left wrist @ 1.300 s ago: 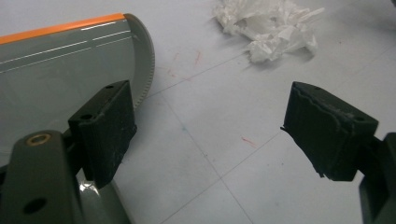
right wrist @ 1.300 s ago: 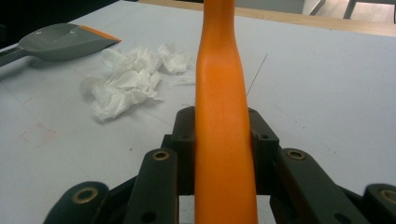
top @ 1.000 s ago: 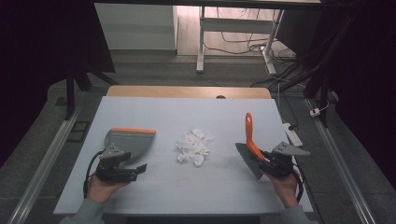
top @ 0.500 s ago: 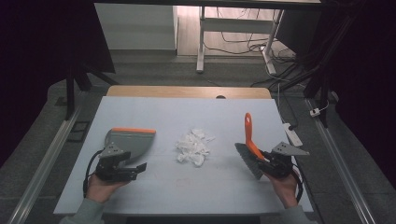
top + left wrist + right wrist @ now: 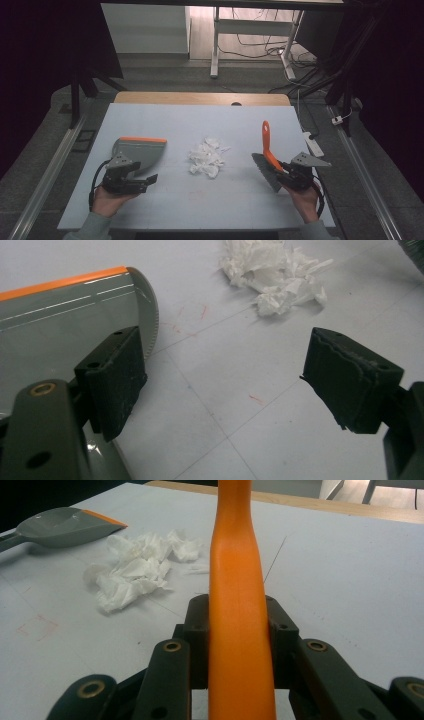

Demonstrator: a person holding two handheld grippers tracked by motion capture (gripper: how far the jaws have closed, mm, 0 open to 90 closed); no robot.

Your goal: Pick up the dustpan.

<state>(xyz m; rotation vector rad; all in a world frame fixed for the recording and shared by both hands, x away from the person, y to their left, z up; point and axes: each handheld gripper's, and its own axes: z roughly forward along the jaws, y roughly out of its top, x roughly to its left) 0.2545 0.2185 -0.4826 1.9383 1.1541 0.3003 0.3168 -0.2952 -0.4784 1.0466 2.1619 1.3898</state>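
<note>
The right tongs point(image 5: 286, 170) squeeze the brush point(image 5: 266, 150), the left tongs point(image 5: 220, 385) gape open beside the dustpan point(image 5: 140, 151), so swept paper point(image 5: 206, 157) could scatter.

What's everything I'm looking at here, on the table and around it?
dustpan: one, grey with orange edge, left on the table
crumpled tissue: one white heap, table middle
hand brush: one, orange handle, grey bristles, right side
table: one, pale top
white desk frame: one, on the floor behind
cables: several, dark, on the floor behind
left gripper: one, black, jaws open beside the dustpan
right gripper: one, black, clamped on the brush handle
</note>
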